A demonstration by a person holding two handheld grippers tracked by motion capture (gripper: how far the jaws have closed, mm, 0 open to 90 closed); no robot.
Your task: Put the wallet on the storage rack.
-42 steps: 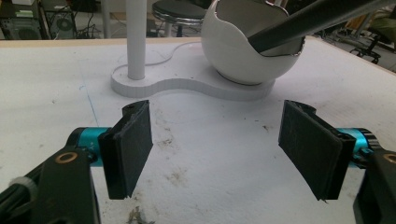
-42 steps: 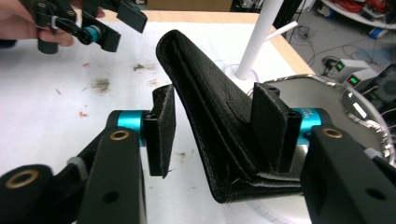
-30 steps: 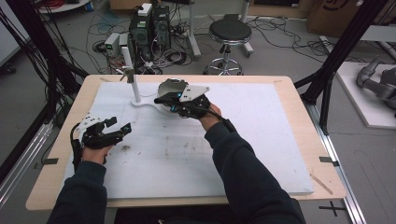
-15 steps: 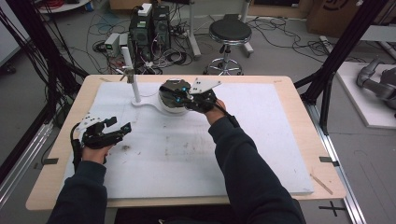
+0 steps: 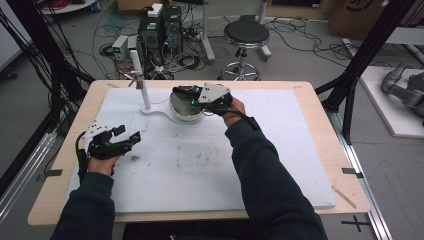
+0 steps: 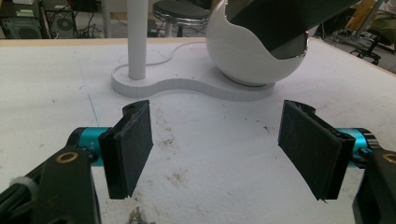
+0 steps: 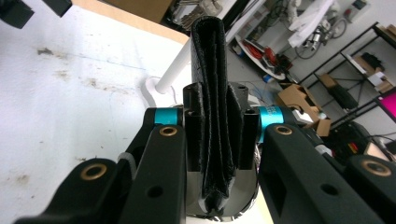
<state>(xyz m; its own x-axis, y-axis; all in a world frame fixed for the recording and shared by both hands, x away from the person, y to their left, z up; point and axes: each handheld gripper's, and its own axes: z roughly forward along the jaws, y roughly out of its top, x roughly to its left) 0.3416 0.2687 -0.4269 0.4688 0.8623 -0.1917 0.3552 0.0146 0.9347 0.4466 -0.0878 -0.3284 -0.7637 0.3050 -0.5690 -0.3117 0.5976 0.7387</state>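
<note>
High view showed the right gripper (image 5: 192, 96) held up over a round white bowl (image 5: 182, 114) at the far side of the worktop (image 5: 70, 130). That gripper was squeezed tight on a folded black wallet (image 7: 212, 93). In the right gripper view, the wallet stood up on its edge between the two jaws and poked out past their tips. Under the jaws was the shiny inside of the bowl. Off to the left of the jaws lay the white sheet (image 7: 56, 93) with brown dirt marks on it, and a white post (image 7: 173, 72) rose just beside the wallet.

The left gripper (image 5: 127, 137) sat low over the white sheet, near the person's own side and well apart from the right gripper. Its jaws were spread wide and had nothing between them. In the left gripper view, the two black pads (image 6: 133, 144) stood far apart with only the dirty sheet below them. Straight ahead of those jaws were the white post and the bowl, both standing on one flat white base (image 6: 187, 86). The dark wallet tipped down into the top of the bowl there. Behind the worktop stood a black stool (image 5: 245, 35).
</note>
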